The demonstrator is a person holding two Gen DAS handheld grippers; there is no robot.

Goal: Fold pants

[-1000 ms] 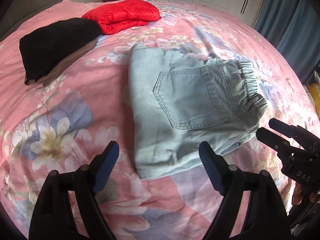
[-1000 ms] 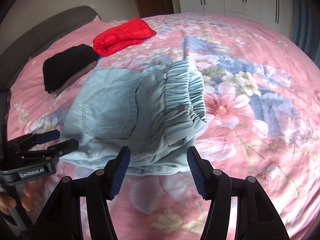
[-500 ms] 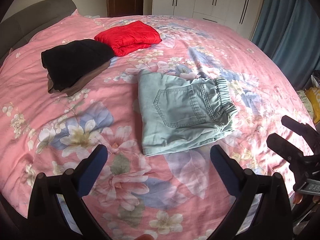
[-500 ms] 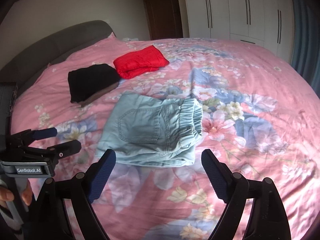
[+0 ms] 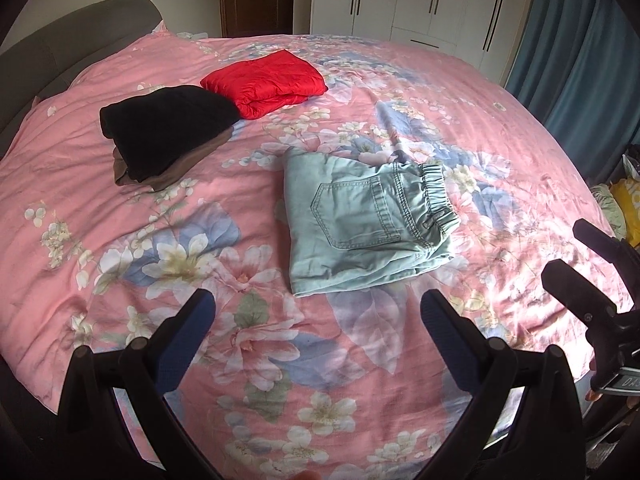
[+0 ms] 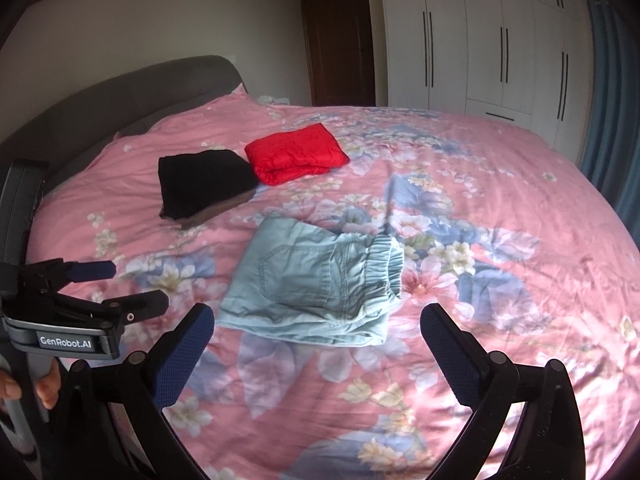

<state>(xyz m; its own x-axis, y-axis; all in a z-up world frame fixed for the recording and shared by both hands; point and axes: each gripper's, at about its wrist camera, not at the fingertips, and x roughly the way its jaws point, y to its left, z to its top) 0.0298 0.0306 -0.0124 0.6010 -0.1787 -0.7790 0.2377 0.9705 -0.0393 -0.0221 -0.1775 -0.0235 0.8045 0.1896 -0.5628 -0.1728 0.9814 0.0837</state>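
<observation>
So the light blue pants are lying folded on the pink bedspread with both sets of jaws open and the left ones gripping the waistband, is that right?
Not quite: the left gripper grips nothing. Its open jaws hang clear of the folded pants on the bedspread, as the left wrist view shows. The right gripper is open too.

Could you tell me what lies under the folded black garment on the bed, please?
A brown garment peeks out beneath the black garment; most of it is covered.
</observation>
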